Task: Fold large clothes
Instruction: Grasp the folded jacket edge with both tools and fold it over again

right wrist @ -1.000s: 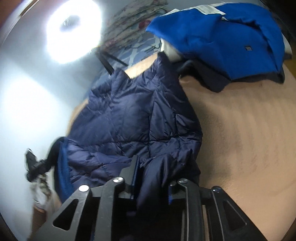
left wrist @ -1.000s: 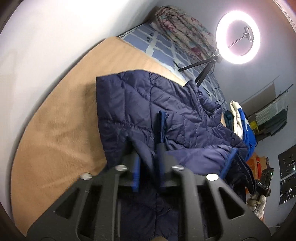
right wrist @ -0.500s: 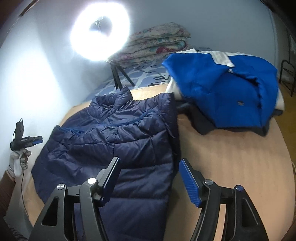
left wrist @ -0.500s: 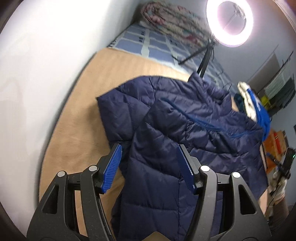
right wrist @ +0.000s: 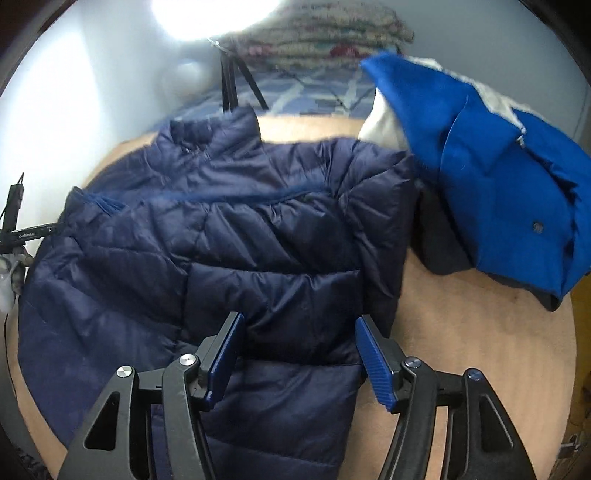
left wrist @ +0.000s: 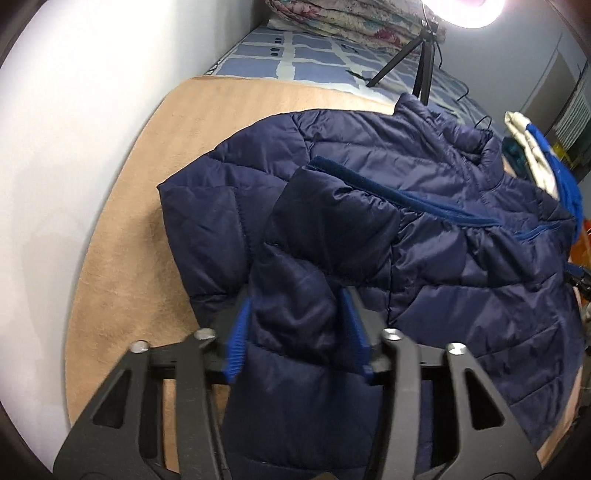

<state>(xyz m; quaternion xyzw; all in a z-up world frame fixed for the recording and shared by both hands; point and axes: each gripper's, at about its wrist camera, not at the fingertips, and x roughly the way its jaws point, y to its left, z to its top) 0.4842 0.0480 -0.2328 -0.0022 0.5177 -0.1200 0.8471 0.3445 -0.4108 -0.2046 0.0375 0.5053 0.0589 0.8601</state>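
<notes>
A navy quilted puffer jacket (left wrist: pixel 424 206) lies spread on the tan blanket (left wrist: pixel 140 221), collar toward the far side and one sleeve folded across the front. My left gripper (left wrist: pixel 297 332) points steeply down at the near sleeve. Its jaws are closing and the blue pads (left wrist: pixel 238 332) press on bunched sleeve fabric. In the right wrist view the same jacket (right wrist: pixel 240 229) fills the middle. My right gripper (right wrist: pixel 299 354) hovers over its near hem. These jaws are also closing, but the pads (right wrist: pixel 373 358) stand wide apart and clear of the cloth.
A bright blue garment (right wrist: pixel 498 177) lies heaped on darker clothes at the right. A ring light's tripod (right wrist: pixel 229 81) stands behind the jacket on a checked blue sheet (left wrist: pixel 295 62), with a folded floral quilt (left wrist: pixel 351 18) beyond. A gloved hand (right wrist: pixel 9 269) holds a small black device (right wrist: pixel 22 232).
Both grippers let go of the lifted jacket folds and opened wide. The jacket now lies flatter. The left jaws have closed in on the sleeve, and the right gripper has come lower over the hem.
</notes>
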